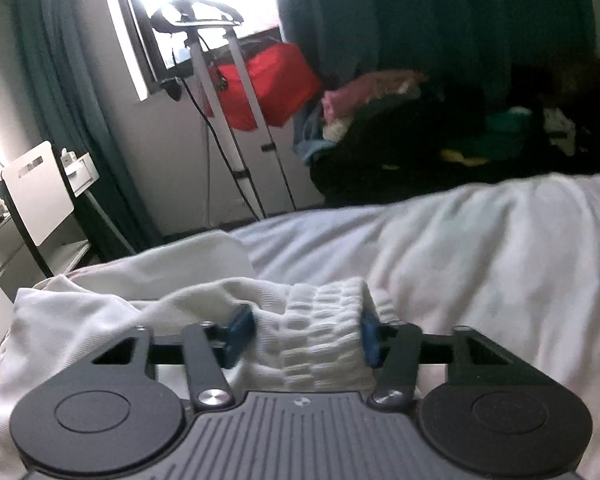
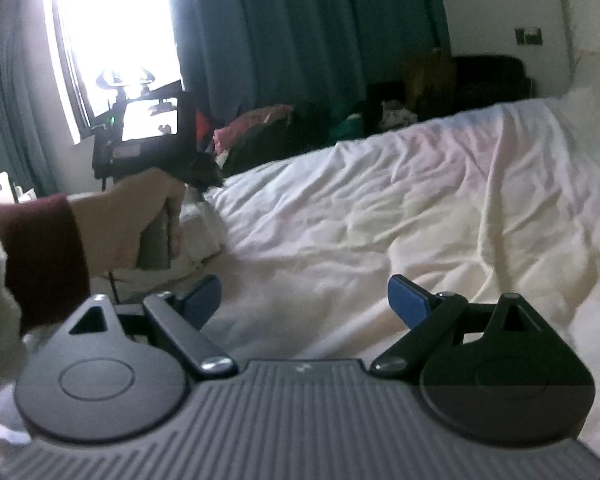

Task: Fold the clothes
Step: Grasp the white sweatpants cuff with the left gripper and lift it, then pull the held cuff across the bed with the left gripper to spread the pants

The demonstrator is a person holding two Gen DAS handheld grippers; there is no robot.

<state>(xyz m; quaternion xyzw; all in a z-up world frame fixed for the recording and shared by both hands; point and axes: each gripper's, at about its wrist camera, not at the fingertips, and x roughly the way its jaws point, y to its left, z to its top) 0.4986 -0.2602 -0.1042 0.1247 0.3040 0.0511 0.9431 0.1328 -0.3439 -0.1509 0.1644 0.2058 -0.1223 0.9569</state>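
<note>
A bright, blown-out window sits between long teal curtains. A wide bed under a rumpled white sheet fills the room; a white chair stands against the pale wall.

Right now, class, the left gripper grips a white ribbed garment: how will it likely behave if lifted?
The white ribbed garment bunches between the left gripper fingers, so it is probably floppy and would droop. Its knit ribs suggest stretch. It looks light, sagging loosely onto the white bedsheet.

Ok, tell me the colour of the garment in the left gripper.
White ribbed knit garment, clearest in the left wrist view.
</note>
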